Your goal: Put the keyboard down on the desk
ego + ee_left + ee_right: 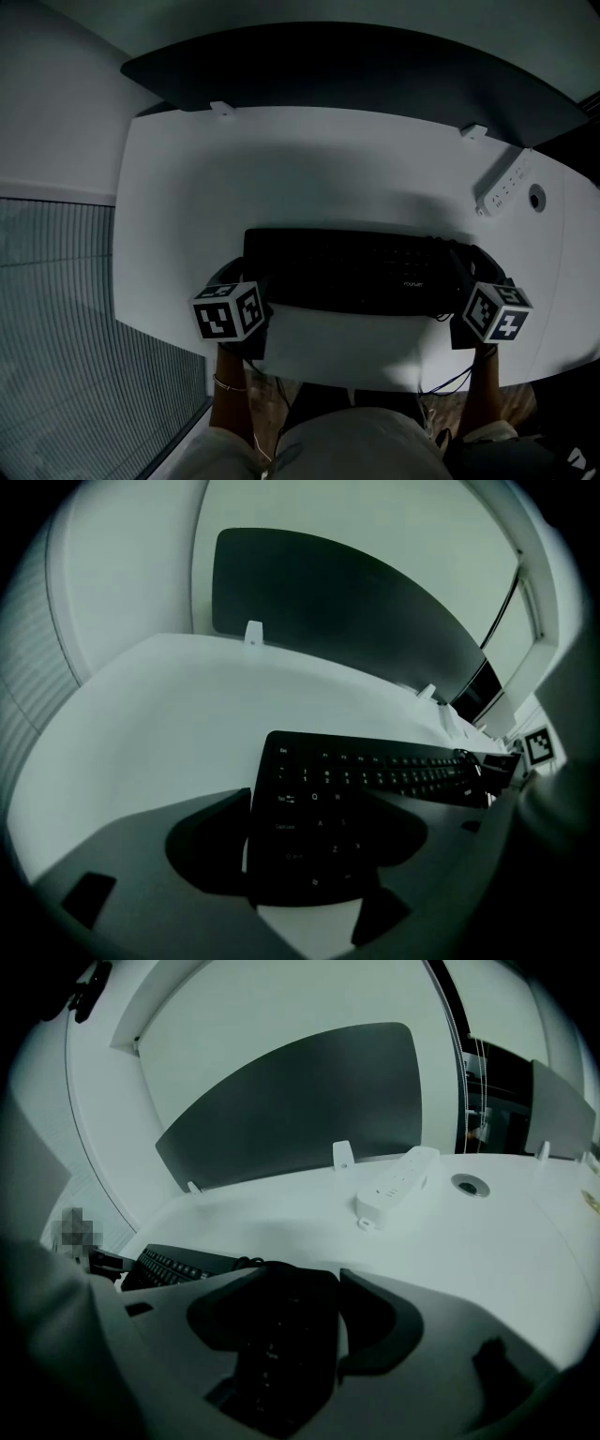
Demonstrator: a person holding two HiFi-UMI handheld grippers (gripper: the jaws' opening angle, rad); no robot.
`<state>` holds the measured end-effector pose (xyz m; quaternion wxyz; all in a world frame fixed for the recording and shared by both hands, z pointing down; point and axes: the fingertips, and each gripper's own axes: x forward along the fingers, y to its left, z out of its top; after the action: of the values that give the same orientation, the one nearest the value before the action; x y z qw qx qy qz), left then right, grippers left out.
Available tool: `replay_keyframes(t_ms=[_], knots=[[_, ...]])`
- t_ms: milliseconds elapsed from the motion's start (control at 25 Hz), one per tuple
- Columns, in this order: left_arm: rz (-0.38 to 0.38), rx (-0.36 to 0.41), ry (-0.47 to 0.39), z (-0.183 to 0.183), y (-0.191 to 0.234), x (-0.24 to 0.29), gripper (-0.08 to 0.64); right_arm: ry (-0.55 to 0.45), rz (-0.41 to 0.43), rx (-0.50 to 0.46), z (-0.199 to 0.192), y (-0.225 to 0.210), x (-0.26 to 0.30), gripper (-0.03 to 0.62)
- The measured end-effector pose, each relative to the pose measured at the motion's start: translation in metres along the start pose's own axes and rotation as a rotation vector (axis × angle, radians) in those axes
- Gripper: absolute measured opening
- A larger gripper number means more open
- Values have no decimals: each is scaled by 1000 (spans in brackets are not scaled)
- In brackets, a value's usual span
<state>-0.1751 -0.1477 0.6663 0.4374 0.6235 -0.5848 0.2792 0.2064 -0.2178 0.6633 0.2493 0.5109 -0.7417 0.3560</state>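
Note:
A black keyboard (366, 270) stretches across the near part of the white desk (309, 169), close to the front edge. I cannot tell whether it rests on the desk or hangs just above it. My left gripper (261, 292) is shut on the keyboard's left end; in the left gripper view the keyboard (366, 778) runs out from between the jaws of that gripper (305, 855). My right gripper (461, 286) is shut on the right end. In the right gripper view that gripper (305, 1335) hides most of the keyboard (178, 1267).
A white power strip (503, 184) (398, 1183) and a round cable hole (536, 197) (470, 1185) lie at the desk's far right. A dark partition panel (356, 70) stands along the back edge. The person's knees (361, 445) are under the front edge.

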Motion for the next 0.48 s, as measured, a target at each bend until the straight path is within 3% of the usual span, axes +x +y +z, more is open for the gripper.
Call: replay_keyframes(t_ms=[160,360,480], knots=[[-23,-11,-11,1,-1,-1,334,7,22,8,-2,2,1,241],[-71,-98,-58,5,1,-6,334,-27,-14,-14,8,0,-2,241],[-88,-111,-88,6,-2,-15,334,-39,-24,-16,7,-1,-7,239]])
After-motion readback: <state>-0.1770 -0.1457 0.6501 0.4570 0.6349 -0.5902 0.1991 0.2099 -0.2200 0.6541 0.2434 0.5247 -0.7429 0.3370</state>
